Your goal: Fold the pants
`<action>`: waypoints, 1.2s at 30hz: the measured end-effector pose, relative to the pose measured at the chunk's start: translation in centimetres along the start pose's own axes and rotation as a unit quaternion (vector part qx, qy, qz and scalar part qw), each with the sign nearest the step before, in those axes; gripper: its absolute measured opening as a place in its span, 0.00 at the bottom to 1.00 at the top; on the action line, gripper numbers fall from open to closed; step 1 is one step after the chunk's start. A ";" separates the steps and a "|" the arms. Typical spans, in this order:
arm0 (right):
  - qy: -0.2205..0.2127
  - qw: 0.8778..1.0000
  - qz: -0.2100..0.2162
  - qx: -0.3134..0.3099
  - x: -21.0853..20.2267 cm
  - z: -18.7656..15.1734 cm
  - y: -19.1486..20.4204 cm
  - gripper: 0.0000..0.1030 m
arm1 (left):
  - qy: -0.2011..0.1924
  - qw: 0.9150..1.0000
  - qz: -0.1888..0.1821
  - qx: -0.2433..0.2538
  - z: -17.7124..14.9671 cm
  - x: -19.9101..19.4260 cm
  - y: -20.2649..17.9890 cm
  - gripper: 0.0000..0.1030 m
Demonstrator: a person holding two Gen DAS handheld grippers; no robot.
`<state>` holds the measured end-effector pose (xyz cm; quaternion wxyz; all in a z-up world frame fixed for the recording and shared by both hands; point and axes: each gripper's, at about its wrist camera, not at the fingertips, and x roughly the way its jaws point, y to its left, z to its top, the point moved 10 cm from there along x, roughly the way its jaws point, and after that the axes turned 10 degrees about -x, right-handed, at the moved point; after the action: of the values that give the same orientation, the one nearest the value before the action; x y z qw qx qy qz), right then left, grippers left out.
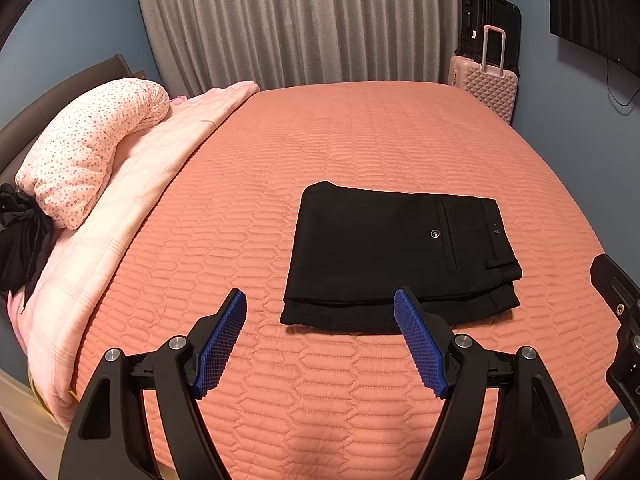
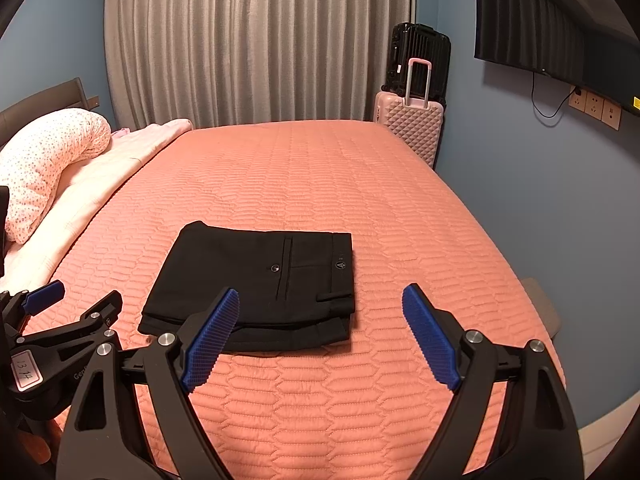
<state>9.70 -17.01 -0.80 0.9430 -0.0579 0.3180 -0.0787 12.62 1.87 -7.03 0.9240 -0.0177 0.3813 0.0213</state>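
Black pants (image 1: 394, 256) lie folded into a compact rectangle on the salmon quilted bed (image 1: 320, 140), back pocket and button facing up. My left gripper (image 1: 320, 300) hovers open above the bedspread, just short of the pants' near-left edge, nothing between its blue pads (image 1: 222, 344). In the right wrist view the same pants (image 2: 256, 280) sit ahead and left. My right gripper (image 2: 320, 300) is open too, held over the bed (image 2: 320, 168) at the pants' near-right corner, empty. The left gripper (image 2: 74, 302) shows at that view's left edge.
A spotted pink pillow (image 1: 92, 148) and a pale pink blanket (image 1: 132, 200) lie along the bed's left side, with a black garment (image 1: 20, 236) beside them. Pink suitcase (image 2: 408, 128) and black suitcase (image 2: 418, 60) stand at the far corner. A wall TV (image 2: 552, 28) hangs right.
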 end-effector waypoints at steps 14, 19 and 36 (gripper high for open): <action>0.000 1.000 0.003 -0.002 -0.1 0.2 0.1 0.80 | -0.001 1.000 0.002 -0.002 0.1 -0.1 0.0 0.72; -0.002 1.000 0.002 -0.002 -0.1 0.2 0.1 0.80 | -0.002 1.000 0.002 -0.003 0.1 -0.2 -0.1 0.72; -0.002 1.000 0.008 -0.005 0.1 0.4 0.3 0.80 | -0.002 1.000 0.003 -0.005 0.1 -0.3 0.1 0.72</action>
<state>10.09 -16.75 -0.57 0.9439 -0.0603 0.3170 -0.0698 12.47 1.94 -6.75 0.9248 -0.0215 0.3790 0.0257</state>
